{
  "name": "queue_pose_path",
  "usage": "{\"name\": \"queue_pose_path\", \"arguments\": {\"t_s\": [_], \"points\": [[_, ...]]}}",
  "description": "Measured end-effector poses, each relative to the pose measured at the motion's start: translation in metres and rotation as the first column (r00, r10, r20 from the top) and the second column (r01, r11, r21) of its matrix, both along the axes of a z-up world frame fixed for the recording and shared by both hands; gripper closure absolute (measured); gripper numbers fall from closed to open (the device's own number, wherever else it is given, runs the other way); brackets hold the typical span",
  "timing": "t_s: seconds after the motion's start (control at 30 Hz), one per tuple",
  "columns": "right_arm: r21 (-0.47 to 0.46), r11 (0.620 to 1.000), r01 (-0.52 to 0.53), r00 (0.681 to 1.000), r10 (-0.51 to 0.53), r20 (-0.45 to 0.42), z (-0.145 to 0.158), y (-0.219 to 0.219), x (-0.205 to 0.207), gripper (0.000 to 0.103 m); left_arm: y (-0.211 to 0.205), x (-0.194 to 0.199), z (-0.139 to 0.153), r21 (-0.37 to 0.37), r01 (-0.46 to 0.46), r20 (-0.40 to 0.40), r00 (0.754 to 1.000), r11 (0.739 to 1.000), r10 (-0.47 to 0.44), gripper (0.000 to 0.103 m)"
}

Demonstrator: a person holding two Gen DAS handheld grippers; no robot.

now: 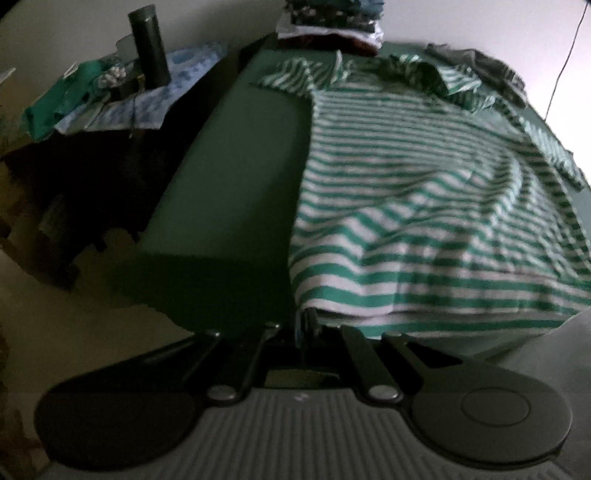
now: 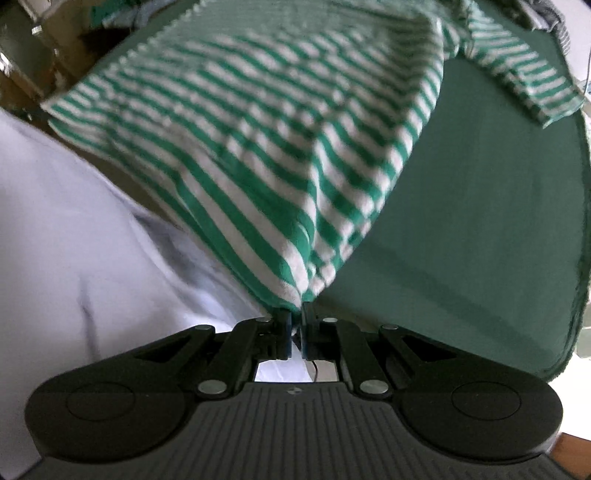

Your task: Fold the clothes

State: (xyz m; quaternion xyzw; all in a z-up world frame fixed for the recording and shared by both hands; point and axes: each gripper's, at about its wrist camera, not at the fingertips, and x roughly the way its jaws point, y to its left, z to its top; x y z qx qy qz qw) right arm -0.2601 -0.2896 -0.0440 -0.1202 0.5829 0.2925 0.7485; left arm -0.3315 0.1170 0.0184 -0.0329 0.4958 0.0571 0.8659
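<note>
Both hand-held grippers pinch striped shirt [image 2: 280,155] hem corners

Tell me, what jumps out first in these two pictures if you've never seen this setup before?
The green-and-white striped shirt grabs the eye: it lies spread over a dark green table and fills most of both views. Each black gripper, left and right, is pinched shut on a corner of its near hem, at the bottom of its own view. Beyond the table's far end sits a stack of folded clothes, with a dark cylinder standing off to the left.
</note>
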Motion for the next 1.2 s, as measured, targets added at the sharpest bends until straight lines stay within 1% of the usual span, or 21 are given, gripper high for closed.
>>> {"name": "queue_pose_path", "arguments": {"t_s": [0.17,0.2,0.3,0.37,0.4,0.47,0.5,0.53,0.6,0.63,0.67,0.73,0.83,0.87,0.9,0.93,0.97,1.0,1.03,1.1,1.2], "points": [[-0.043,0.999,-0.024,0.999,0.023,-0.022,-0.016,-0.009,-0.002,0.1,0.015,-0.002,0.002,0.003,-0.063,-0.011,0.998,0.998,0.063,0.102],[-0.046,0.999,-0.026,0.999,0.025,-0.027,-0.017,-0.011,-0.001,0.103,0.015,-0.001,0.001,0.017,-0.053,-0.019,0.998,0.998,0.053,0.102],[-0.068,0.997,-0.032,0.998,0.028,-0.052,-0.025,-0.018,-0.001,0.103,0.014,0.002,-0.007,0.085,-0.016,-0.061,0.998,0.996,0.022,0.102],[-0.068,0.997,-0.031,0.991,0.022,-0.129,-0.03,-0.024,0.003,0.093,0.014,0.009,-0.003,0.099,-0.007,-0.052,0.999,0.995,0.013,0.102],[-0.051,0.998,-0.03,0.989,0.022,-0.146,-0.028,-0.027,0.005,0.093,0.013,0.014,0.001,0.097,-0.005,-0.031,0.999,0.995,0.008,0.101],[0.001,1.0,-0.025,0.992,0.024,-0.121,-0.014,-0.03,0.01,0.092,0.007,0.029,0.012,0.094,0.027,0.034,0.999,0.995,-0.031,0.096],[0.041,0.999,-0.002,0.995,0.006,-0.101,-0.004,-0.031,0.016,0.091,0.003,0.036,0.017,0.093,0.044,0.067,0.996,0.995,-0.051,0.093],[0.083,0.996,0.037,0.997,-0.031,-0.077,0.004,-0.033,0.023,0.09,-0.002,0.046,0.019,0.094,0.068,0.092,0.993,0.993,-0.077,0.087],[0.152,0.981,0.122,0.993,-0.119,-0.026,0.017,-0.037,0.037,0.08,-0.013,0.062,0.016,0.084,0.119,0.119,0.985,0.989,-0.128,0.084],[0.161,0.972,0.173,0.984,-0.176,0.005,0.02,-0.038,0.043,0.072,-0.017,0.069,0.01,0.073,0.138,0.118,0.982,0.988,-0.146,0.084],[0.157,0.963,0.218,0.974,-0.225,0.029,0.019,-0.04,0.046,0.068,-0.021,0.076,0.004,0.061,0.158,0.117,0.98,0.986,-0.164,0.082],[0.152,0.94,0.306,0.944,-0.32,0.078,0.016,-0.044,0.053,0.067,-0.021,0.086,-0.01,0.054,0.168,0.093,0.981,0.984,-0.172,0.083],[0.184,0.907,0.38,0.904,-0.406,0.133,0.01,-0.047,0.049,0.065,-0.023,0.095,-0.03,0.036,0.167,0.044,0.985,0.985,-0.168,0.084],[0.19,0.905,0.381,0.902,-0.409,0.136,0.01,-0.042,0.048,0.061,-0.025,0.095,-0.034,0.028,0.168,0.032,0.985,0.985,-0.169,0.084],[0.195,0.903,0.382,0.901,-0.411,0.14,0.009,-0.036,0.047,0.063,-0.027,0.095,-0.037,0.025,0.174,0.021,0.984,0.984,-0.174,0.084],[0.183,0.915,0.359,0.908,-0.387,0.157,0.009,-0.031,0.046,0.069,-0.028,0.095,-0.04,0.023,0.18,0.008,0.984,0.983,-0.18,0.084],[0.17,0.926,0.336,0.915,-0.364,0.174,0.01,-0.025,0.046,0.085,-0.029,0.094,-0.041,0.024,0.185,0.007,0.983,0.983,-0.185,0.084],[0.157,0.937,0.313,0.921,-0.339,0.19,0.01,-0.019,0.045,0.094,-0.029,0.092,-0.042,0.024,0.189,0.006,0.982,0.982,-0.189,0.084],[0.144,0.946,0.289,0.927,-0.315,0.206,0.01,-0.013,0.044,0.098,-0.03,0.091,-0.043,0.024,0.193,0.005,0.981,0.981,-0.194,0.084],[0.1,0.958,0.267,0.93,-0.284,0.234,0.011,-0.008,0.044,0.099,-0.028,0.09,-0.043,0.005,0.195,-0.01,0.981,0.981,-0.195,0.084],[0.019,0.948,0.318,0.919,-0.313,0.24,0.017,-0.029,0.048,0.1,-0.027,0.082,-0.042,-0.017,0.233,-0.046,0.971,0.972,-0.233,0.084]]}}
